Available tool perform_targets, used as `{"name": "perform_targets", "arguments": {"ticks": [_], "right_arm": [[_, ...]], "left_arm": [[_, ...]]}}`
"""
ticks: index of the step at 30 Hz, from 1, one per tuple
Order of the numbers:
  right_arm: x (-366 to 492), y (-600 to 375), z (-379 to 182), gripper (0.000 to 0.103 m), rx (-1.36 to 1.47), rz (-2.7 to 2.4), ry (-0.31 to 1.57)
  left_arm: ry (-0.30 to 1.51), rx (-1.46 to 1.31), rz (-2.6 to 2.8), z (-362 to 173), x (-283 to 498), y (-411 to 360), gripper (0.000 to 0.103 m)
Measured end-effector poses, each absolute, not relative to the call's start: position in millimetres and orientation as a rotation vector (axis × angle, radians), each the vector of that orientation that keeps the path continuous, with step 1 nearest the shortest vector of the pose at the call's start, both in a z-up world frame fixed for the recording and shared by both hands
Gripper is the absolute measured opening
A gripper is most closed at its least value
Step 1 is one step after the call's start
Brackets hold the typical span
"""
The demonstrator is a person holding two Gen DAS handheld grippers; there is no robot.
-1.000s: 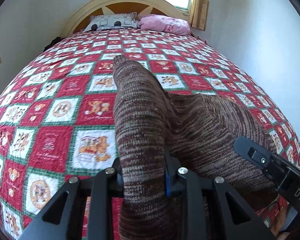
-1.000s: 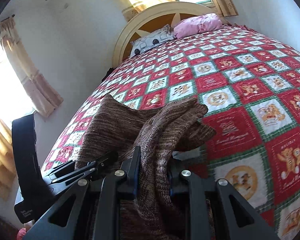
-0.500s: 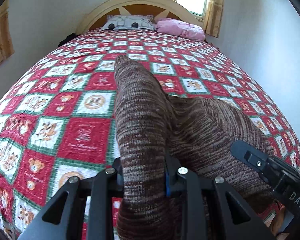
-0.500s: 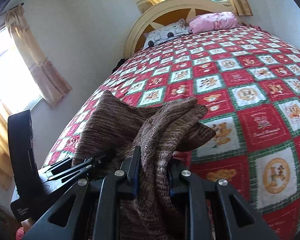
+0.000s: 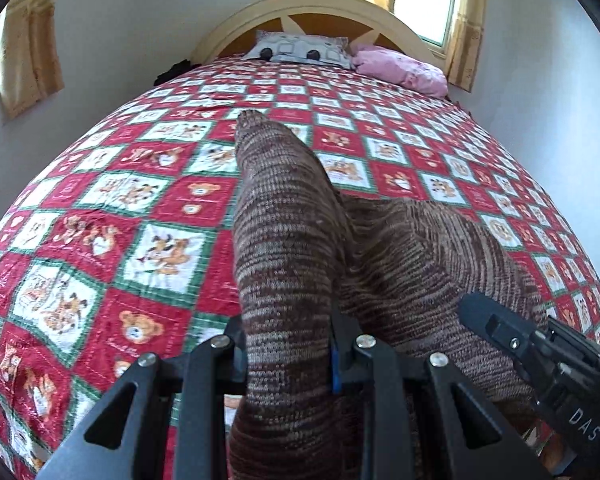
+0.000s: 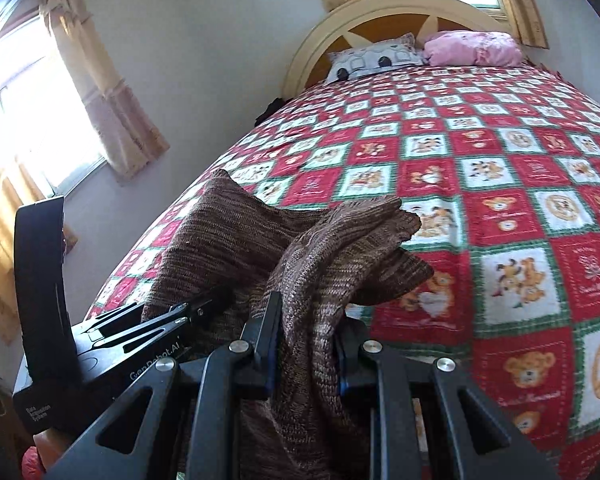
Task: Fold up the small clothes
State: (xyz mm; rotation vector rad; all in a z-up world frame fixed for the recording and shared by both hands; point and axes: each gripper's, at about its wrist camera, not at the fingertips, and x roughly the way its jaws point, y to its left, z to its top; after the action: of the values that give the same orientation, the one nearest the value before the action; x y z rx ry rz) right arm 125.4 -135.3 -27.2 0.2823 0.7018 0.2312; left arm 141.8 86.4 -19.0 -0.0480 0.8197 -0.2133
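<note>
Hanging between the two tools over the near end of the bed, the brown knitted garment (image 5: 288, 264) is a thick, loose-stitch piece, soft and floppy. Judged light to moderate in weight, not fragile, with enough texture that slipping is unlikely; the open knit could snag on a pad edge. It droops wherever it is unsupported, so hold is best taken at edges or corners, well apart, to keep a straight fold line.

The left claw (image 5: 290, 354) is clamped on a bunched strip of the knit, which rises in a ridge away from it. The right claw (image 6: 306, 350) is likewise clamped on a gathered fold, with loose layers spilling to the far right. Each tool shows at the edge of the other's view, so the two grips sit near one another.

The remainder of the garment rests on the red, white and green patchwork quilt (image 6: 520, 208). Two pillows, one grey (image 6: 374, 58) and one pink (image 6: 474, 48), lie at the far headboard (image 5: 320, 10).

Containers: none in view.
</note>
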Motion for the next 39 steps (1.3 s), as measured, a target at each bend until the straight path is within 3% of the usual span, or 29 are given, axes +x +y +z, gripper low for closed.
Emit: {"name": "perform_targets", "arguments": {"ticks": [19,26,32,36,39], "right_arm": [[184,-79,-35,0.022,0.169,0.291,0.658],[222,-70,-68,0.022,0.006,0.219,0.672],[245,-103,-96,0.024,0.209,0.257,0.811],[243,-117,-102,0.045,0.296,0.259,0.838],[233,-123,-92,0.045,0.284,0.243,0.815]], "left_arm": [[0.780,-0.048,-0.115,-26,191,132,0.027],[0.798,-0.027,-0.113,-56,227,131,0.027],[0.836,-0.067,-0.104,-76,235,141,0.046],[0.864,-0.197,-0.116,-83,240,162,0.063],[0.858,-0.234,-0.132,-85,237,166,0.065]]}}
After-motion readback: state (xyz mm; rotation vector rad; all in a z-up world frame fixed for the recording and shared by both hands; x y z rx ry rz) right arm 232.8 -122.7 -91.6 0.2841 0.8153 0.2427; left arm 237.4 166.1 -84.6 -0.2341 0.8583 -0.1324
